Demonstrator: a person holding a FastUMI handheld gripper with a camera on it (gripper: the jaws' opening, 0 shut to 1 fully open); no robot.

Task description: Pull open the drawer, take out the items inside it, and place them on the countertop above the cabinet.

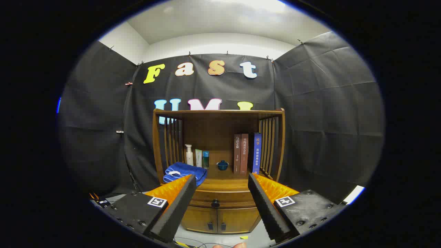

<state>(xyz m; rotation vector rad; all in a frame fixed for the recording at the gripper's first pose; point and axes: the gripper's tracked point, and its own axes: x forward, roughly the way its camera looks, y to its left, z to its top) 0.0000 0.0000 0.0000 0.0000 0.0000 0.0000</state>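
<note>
A wooden cabinet [220, 206] stands against the booth wall, straight ahead of my gripper [222, 179]. Its drawer [224, 198] is closed, with a small dark knob [215, 203] at its middle, seen between my two fingers and some way beyond them. The countertop [224, 181] above the drawer carries a folded blue towel [184, 171], three bottles [197, 156], a small blue lidded pot [222, 165] and three upright books [247, 153]. The gripper is open, with nothing between its fingers. What lies inside the drawer is hidden.
Below the drawer are two small doors [217, 220] with dark handles. A slatted hutch [219, 113] with a top shelf frames the countertop. Cables [193, 241] lie on the pale floor in front of the cabinet. Fingertips of a hand [229, 245] show below.
</note>
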